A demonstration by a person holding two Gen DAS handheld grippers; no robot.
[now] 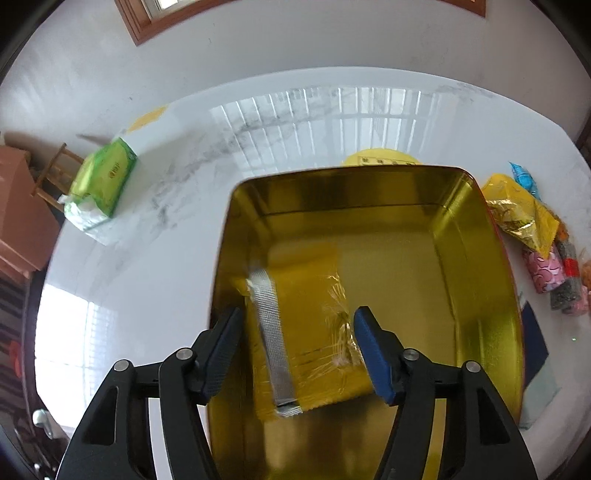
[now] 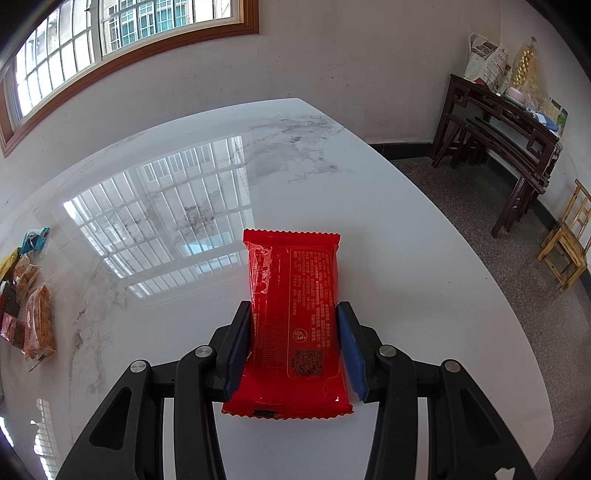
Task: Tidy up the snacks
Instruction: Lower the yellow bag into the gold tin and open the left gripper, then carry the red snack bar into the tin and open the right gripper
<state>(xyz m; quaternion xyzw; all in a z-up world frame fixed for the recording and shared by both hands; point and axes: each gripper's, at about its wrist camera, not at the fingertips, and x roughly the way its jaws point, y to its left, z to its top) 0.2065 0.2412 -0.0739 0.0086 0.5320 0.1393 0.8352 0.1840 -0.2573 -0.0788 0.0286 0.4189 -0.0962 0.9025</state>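
Glossy white marble table (image 1: 177,280) with gold tin (image 1: 476,236), snack packets (image 1: 546,266), green tissue pack (image 1: 101,181).

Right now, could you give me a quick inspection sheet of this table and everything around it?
Surface: glossy white marble-look table, window reflected in it.
Job's things: gold tin open, with a yellow snack packet lying inside; red snack packet held above the table.
Clutter: pile of mixed snack packets beside the tin; green tissue pack; yellow round item behind the tin, unclear what.
Grippers: left gripper over the tin, jaws apart, pads clear of the yellow packet; right gripper, jaws closed on the red packet.
Cables: nothing seen.
Surroundings: barred window, dark wooden side table, small wooden chair, speckled floor.
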